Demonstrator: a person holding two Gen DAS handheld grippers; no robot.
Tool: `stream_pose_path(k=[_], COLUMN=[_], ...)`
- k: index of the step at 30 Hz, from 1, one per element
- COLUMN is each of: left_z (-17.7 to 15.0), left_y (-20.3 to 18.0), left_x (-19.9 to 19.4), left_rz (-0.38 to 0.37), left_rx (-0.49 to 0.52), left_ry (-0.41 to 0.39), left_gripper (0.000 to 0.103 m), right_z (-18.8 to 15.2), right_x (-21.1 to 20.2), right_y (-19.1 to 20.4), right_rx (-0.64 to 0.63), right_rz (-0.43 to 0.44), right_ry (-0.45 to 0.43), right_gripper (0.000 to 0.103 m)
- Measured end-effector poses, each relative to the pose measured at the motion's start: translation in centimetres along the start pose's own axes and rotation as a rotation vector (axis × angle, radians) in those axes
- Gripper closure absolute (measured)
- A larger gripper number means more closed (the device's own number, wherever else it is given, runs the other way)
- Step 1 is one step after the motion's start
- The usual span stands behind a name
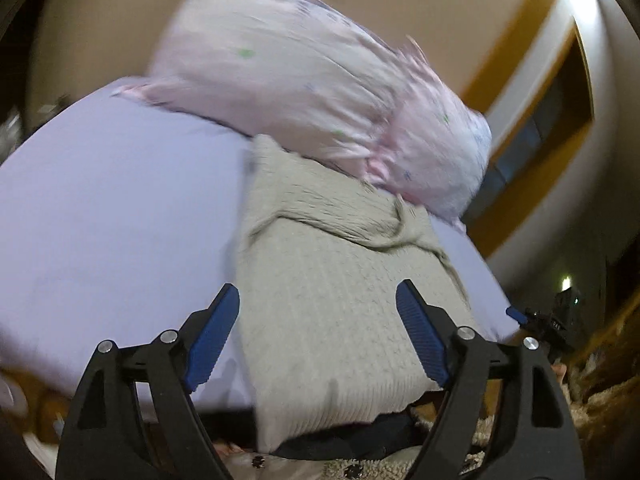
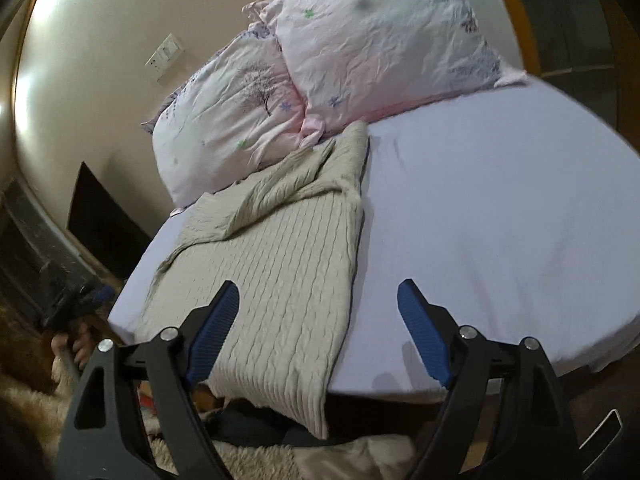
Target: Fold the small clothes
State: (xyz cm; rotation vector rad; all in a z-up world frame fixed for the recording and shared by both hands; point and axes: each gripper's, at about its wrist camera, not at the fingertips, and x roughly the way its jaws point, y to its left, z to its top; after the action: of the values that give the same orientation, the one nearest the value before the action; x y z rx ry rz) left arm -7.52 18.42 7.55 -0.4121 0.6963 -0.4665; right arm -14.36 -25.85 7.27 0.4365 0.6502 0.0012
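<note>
Sweater (image 2: 276, 264) lies flat on bed (image 2: 500, 220). Bare sheet on one side of sweater, open for passing. Pillows (image 2: 360, 60) block beyond it, touching its top. Wall (image 2: 100, 60) behind pillows.

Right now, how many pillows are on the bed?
2. One pillow lies at the head of the bed near the wall, above the knit sweater; the other pillow sits beside it, overlapping it.
</note>
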Motion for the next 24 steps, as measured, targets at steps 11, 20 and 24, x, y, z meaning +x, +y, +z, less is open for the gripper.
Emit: stream_pose_path(k=[11,20,24], left_z=[-3.7,-4.9,-4.6], left_y=[-4.1,-0.8,0.2], left_x=[1.5,0.6,1.0], left_rz=[0.062,0.036,-0.018], left_rx=[0.071,-0.047,-0.088], left_ry=[-0.011,-0.047,-0.052], left_gripper=[0.018,0.015,0.015], right_z=[13.9,16.6,14.6], right_x=[24.4,22.5,17.7], right_y=[10.4,7.5,4.8], right_rx=[0.017,0.163,0.169], right_rz=[-0.384,-0.152,-0.217], right_ry=[0.222,-0.008,-0.036], right_gripper=[0.033,0.098,0.083])
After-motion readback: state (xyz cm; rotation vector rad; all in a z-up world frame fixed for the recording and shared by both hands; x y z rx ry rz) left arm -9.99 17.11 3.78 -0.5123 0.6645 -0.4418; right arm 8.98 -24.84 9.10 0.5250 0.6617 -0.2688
